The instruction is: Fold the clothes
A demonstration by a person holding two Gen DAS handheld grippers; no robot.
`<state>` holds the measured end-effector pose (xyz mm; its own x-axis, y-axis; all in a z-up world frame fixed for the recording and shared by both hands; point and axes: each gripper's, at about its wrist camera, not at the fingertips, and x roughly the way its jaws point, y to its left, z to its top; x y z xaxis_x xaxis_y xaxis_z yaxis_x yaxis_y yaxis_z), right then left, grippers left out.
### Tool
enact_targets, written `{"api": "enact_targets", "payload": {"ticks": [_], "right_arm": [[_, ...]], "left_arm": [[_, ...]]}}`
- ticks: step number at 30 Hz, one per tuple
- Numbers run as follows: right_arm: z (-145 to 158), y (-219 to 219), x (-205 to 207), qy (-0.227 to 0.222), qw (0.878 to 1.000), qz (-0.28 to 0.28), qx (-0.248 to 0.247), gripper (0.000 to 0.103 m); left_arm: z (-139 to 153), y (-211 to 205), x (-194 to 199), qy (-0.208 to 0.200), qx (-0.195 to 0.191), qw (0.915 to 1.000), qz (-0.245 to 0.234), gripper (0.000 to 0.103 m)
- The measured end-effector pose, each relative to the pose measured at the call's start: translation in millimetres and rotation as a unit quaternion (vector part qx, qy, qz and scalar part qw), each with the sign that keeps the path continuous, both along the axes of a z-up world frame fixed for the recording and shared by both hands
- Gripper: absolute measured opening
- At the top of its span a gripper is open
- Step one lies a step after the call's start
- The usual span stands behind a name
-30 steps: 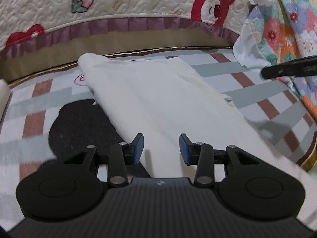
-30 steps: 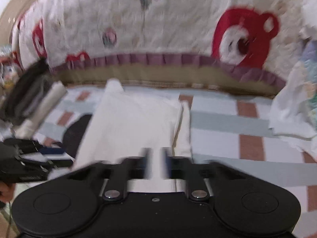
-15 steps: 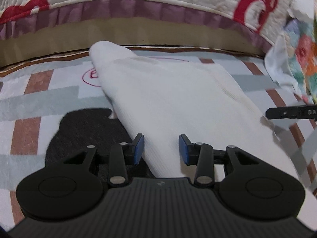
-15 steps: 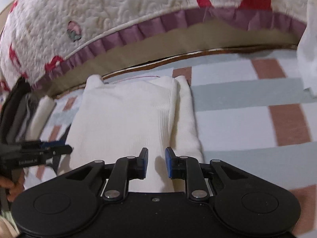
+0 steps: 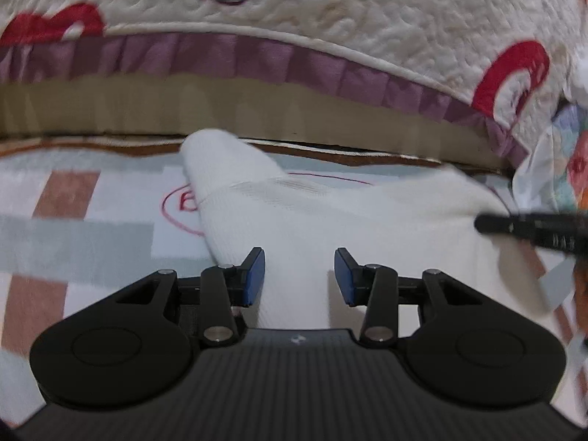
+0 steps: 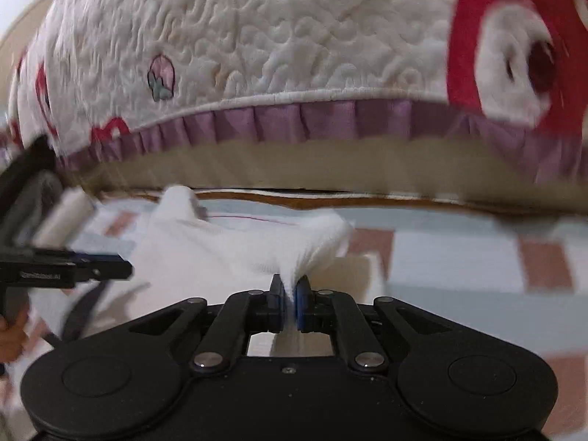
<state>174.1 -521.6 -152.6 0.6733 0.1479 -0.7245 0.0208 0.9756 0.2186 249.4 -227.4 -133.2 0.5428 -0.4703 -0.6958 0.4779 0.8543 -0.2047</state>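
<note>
Right gripper (image 6: 290, 299): jaws have just been closing and now pinch a bunched ridge of the white garment (image 6: 235, 250) between the blue pads (image 6: 302, 305). Cloth rises in a peak from the pinch, so the pads bear on fabric, not on each other. The grip sits at the garment's near right edge; the folded body spreads away to the left and up toward the sofa front. Judged reason for the hold: this edge is the one to be lifted and carried over for the next fold.

Left gripper (image 5: 298, 275): jaws partly apart, blue pads (image 5: 253, 275) clear of the cloth on both sides. The white garment (image 5: 330, 220) runs between and beneath the jaws, but nothing is clamped. It hovers over the near left edge, likely set to take the matching corner so both edges lift together.

Garment lies on the checked mat (image 5: 73, 228), long axis running away from both grippers, far end rolled up near the brown band at the base of the quilted cover (image 5: 367, 18). In the left view the right gripper (image 5: 533, 228) shows at the garment's right edge. In the right view the left gripper (image 6: 73, 270) sits at the left edge, with a hand (image 6: 11, 334) partly in view behind it.

Both views blurred; finer fold layers cannot be told.
</note>
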Motion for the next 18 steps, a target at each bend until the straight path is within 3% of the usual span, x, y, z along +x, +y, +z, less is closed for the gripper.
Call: {"api": "enact_targets", "payload": {"ticks": [2, 4, 6, 7, 8, 12, 18], "right_arm": [[0.4, -1.9, 8.6, 0.016, 0.999, 0.000, -0.029, 0.009], [-7.4, -3.6, 10.8, 0.045, 0.998, -0.011, -0.029, 0.020], [-5.7, -9.4, -1.0, 0.037, 0.998, -0.040, -0.025, 0.021], [-2.5, -15.0, -11.1, 0.031, 0.997, -0.062, -0.016, 0.025], [1.6, -22.5, -23.0, 0.029, 0.996, -0.089, -0.003, 0.035], [16.3, -41.8, -92.2, 0.015, 0.992, -0.095, 0.083, 0.035], [12.2, -36.9, -184.5, 0.046, 0.992, -0.054, 0.107, 0.035]], "left_arm": [[-8.9, -11.3, 2.3, -0.002, 0.030, 0.9995, -0.012, 0.041], [-18.5, -21.4, 1.9, -0.012, 0.067, 0.9976, -0.012, 0.041], [-20.5, -25.2, -0.2, -0.023, 0.082, 0.9963, -0.014, 0.042], [-19.8, -26.2, -1.1, -0.027, 0.087, 0.9957, -0.015, 0.043], [-19.0, -26.2, -1.4, -0.029, 0.090, 0.9954, -0.014, 0.045], [-13.1, -20.1, -2.5, -0.022, 0.083, 0.9963, -0.002, 0.045], [15.4, -1.4, -45.4, -0.015, -0.003, 0.9999, 0.006, 0.045]]}}
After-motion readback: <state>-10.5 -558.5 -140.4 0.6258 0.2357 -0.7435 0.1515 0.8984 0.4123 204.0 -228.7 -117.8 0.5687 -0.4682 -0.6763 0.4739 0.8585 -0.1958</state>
